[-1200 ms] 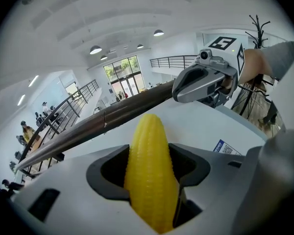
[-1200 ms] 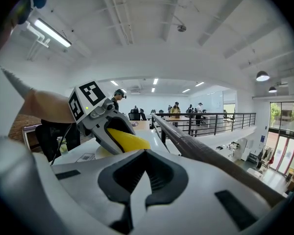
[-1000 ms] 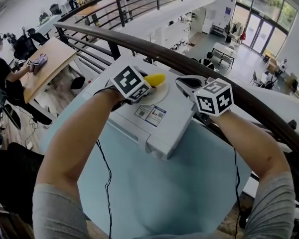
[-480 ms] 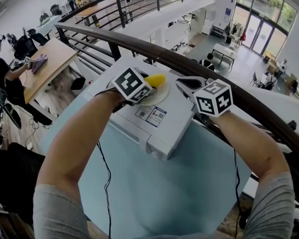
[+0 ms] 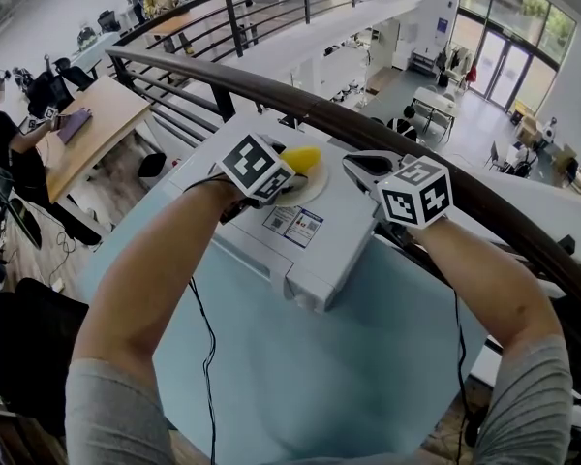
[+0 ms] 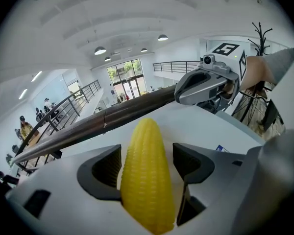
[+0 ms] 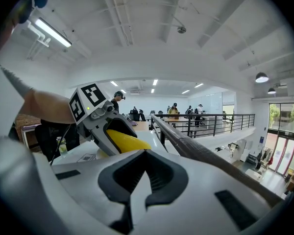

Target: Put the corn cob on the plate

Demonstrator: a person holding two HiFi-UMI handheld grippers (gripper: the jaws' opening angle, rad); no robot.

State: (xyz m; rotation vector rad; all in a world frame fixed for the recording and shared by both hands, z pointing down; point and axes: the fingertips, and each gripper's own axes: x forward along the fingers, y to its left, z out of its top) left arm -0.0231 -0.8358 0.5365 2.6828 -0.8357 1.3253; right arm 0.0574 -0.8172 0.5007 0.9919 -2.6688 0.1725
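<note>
Item: corn cob (image 6: 146,180), resting on plate (image 5: 310,190), between jaws of left gripper (image 6: 148,164).
Jaws: just been opening, now apart, cob not squeezed.
Right gripper (image 7: 144,173): jaws together, empty.
Advised: left gripper to be drawn straight back, cob not nudged.

One yellow plastic corn cob (image 5: 301,157), one round white plate (image 5: 313,186), one white box-shaped unit (image 5: 320,255), one pale blue round table (image 5: 368,356), and two grey handheld grippers: left gripper (image 6: 147,163), right gripper (image 7: 146,177).
</note>
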